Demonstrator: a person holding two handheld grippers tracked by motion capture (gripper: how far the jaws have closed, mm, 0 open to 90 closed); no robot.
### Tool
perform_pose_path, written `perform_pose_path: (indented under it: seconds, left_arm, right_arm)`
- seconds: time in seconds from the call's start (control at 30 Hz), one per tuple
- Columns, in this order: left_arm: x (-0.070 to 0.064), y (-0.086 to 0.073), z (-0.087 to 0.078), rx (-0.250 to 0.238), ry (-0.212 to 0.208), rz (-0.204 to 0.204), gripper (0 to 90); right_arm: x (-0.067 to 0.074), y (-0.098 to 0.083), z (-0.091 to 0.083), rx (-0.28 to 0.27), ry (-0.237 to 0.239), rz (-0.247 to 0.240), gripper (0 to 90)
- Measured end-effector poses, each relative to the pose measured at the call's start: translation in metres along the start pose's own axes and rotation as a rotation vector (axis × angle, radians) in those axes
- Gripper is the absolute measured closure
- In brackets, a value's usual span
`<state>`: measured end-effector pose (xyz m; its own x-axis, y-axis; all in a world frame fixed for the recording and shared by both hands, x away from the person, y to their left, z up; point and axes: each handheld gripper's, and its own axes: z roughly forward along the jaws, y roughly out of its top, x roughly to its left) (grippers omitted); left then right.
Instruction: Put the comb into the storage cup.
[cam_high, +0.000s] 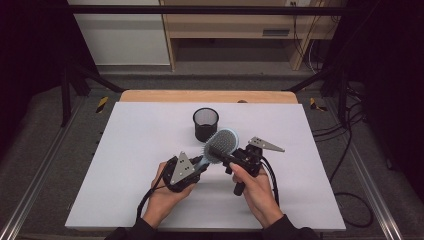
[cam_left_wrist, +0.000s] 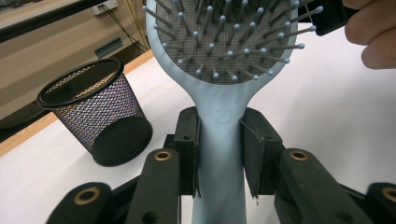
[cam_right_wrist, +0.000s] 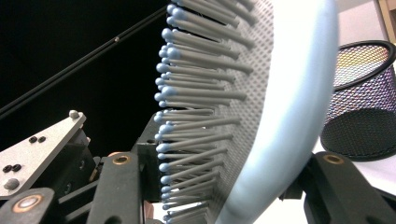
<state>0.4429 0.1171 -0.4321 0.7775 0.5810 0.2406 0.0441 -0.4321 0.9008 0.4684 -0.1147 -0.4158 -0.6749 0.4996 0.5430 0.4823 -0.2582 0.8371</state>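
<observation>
A light blue hairbrush (cam_high: 220, 145) with grey bristles is held above the white table, between both grippers. My left gripper (cam_high: 199, 168) is shut on its handle; in the left gripper view the two black pads clamp the handle (cam_left_wrist: 219, 140) from both sides. My right gripper (cam_high: 228, 159) reaches in from the right onto the brush head. In the right gripper view the head (cam_right_wrist: 285, 116) stands edge-on between the jaws, bristle tips against the left pad (cam_right_wrist: 148, 163) and the smooth back against the right one. A hand holds each gripper.
A black mesh pen cup (cam_high: 205, 124) stands upright just behind the brush, also seen as the cup (cam_left_wrist: 93, 116) and the cup (cam_right_wrist: 362, 107). The white tabletop (cam_high: 140, 150) spreads to either side. A wooden shelf unit (cam_high: 230, 25) stands beyond the table.
</observation>
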Motion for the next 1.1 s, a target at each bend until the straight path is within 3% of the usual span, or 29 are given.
perform_pose_path:
  seconds: [0.53, 1.1]
  left_arm:
    - [0.0006, -0.0007, 0.0010, -0.003, -0.011, -0.028, 68.8]
    - [0.0010, -0.0012, 0.0010, -0.002, -0.013, -0.032, 68.4]
  right_arm:
    - [0.0037, -0.0007, 0.0001, -0.013, -0.015, -0.005, 50.2]
    - [0.0038, -0.0014, -0.0001, -0.012, -0.011, -0.005, 50.8]
